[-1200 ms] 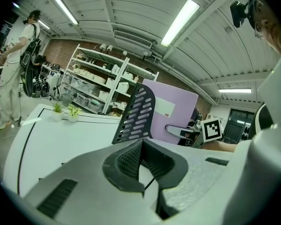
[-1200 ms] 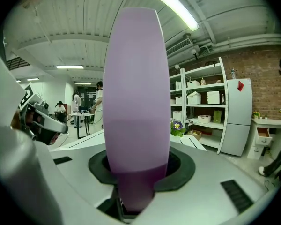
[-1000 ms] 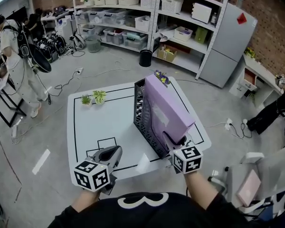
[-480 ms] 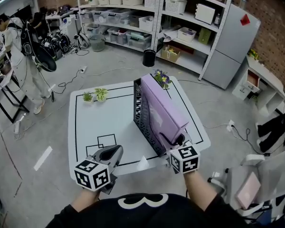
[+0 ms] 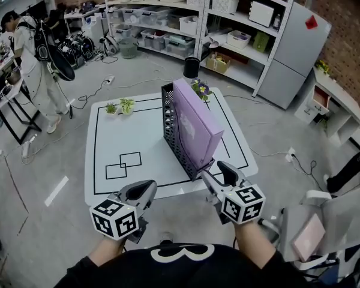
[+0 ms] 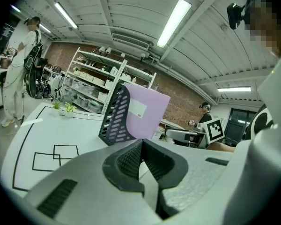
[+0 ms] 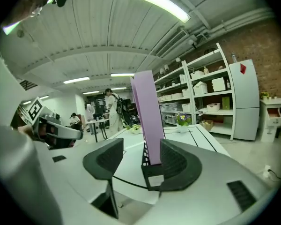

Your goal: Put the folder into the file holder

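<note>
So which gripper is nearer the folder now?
Right. The right gripper sits just short of the folder, fingers opening, nothing between them; the left gripper hangs farther to its left, shut.

Head view: camera high over near desk (image 5: 108,143) edge, faces forward and steeply down; whole desk in frame, left gripper (image 5: 143,189) and right gripper (image 5: 218,171) at bottom.
Left gripper view: low, off desk's near left, tilted up along closed fingers (image 6: 129,161).
Right gripper view: low, off near right corner, looks out between opening fingers (image 7: 178,163), nothing gripped.
All three share: folder (image 5: 195,125) in file holder (image 5: 168,125), desk top, shelves (image 5: 186,17).
Left gripper view catches right marker cube (image 6: 214,130); right gripper view catches left marker cube (image 7: 33,109).
</note>
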Available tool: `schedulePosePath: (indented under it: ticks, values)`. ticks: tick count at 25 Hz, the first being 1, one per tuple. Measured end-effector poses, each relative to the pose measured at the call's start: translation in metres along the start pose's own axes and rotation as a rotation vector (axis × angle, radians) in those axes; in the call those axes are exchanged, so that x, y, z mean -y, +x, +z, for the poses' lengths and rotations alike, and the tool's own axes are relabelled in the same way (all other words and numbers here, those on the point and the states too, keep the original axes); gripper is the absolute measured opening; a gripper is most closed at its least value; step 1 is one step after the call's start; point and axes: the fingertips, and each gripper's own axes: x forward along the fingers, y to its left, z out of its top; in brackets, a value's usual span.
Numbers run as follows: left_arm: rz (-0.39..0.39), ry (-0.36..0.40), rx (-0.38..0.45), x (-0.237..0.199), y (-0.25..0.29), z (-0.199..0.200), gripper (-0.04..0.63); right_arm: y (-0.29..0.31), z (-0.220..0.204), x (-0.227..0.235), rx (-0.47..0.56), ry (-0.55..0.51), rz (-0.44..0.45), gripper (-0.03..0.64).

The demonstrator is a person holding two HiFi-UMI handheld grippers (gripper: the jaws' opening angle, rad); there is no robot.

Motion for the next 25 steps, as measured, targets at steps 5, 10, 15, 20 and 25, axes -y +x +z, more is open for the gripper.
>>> schedulePosePath:
  ticks: [5, 10, 15, 20, 25]
  values:
    - [-0.028, 0.012, 0.018, 0.048, -0.016, -0.011, 0.005, -0.058, 0.000, -0.049, 0.048, 0.021, 0.176, 0.208]
    - [-0.052, 0.062, 0.051, 0.102, -0.033, -0.021, 0.006, -0.117, -0.001, -0.064, 0.116, 0.071, 0.183, 0.008]
    - [-0.071, 0.086, 0.081, 0.147, -0.052, -0.037, 0.006, -0.161, -0.026, -0.084, 0.093, 0.168, 0.285, 0.005]
    - [-0.095, 0.109, 0.070, 0.178, -0.065, -0.051, 0.006, -0.187, -0.038, -0.100, 0.100, 0.135, 0.315, 0.003]
    - [-0.088, 0.108, 0.062, 0.182, -0.069, -0.063, 0.005, -0.197, -0.043, -0.103, 0.106, 0.132, 0.310, 0.003]
